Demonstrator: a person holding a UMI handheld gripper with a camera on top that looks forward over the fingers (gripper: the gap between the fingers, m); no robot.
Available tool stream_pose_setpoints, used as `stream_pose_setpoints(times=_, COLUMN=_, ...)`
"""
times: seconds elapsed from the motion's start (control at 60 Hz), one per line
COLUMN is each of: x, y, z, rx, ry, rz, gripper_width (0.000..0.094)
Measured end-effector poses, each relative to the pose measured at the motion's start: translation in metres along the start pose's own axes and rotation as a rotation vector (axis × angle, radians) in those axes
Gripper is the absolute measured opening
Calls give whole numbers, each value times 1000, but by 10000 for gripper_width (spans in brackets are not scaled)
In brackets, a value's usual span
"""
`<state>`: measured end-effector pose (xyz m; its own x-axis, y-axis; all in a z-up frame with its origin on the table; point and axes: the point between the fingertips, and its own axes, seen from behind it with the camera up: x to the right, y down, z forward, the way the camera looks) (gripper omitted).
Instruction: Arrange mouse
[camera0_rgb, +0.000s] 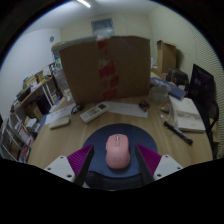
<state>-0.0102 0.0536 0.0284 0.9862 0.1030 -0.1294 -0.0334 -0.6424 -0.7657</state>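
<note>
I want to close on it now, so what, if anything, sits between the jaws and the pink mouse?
Nothing visible does. The pink mouse lies on the dark round mat, right between the open jaws of the gripper, with a small gap at each side. The cardboard box and remote lie well beyond.
</note>
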Motion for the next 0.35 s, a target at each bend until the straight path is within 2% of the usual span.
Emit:
stream_pose_setpoints(times=0.217, x=13, y=-2, z=-144, rx=53, ry=14, rz=53, gripper_width=831)
stream_pose_setpoints(times=0.35, x=48, y=22, z=-224, rx=69, ry=93, rz=130, gripper_width=832)
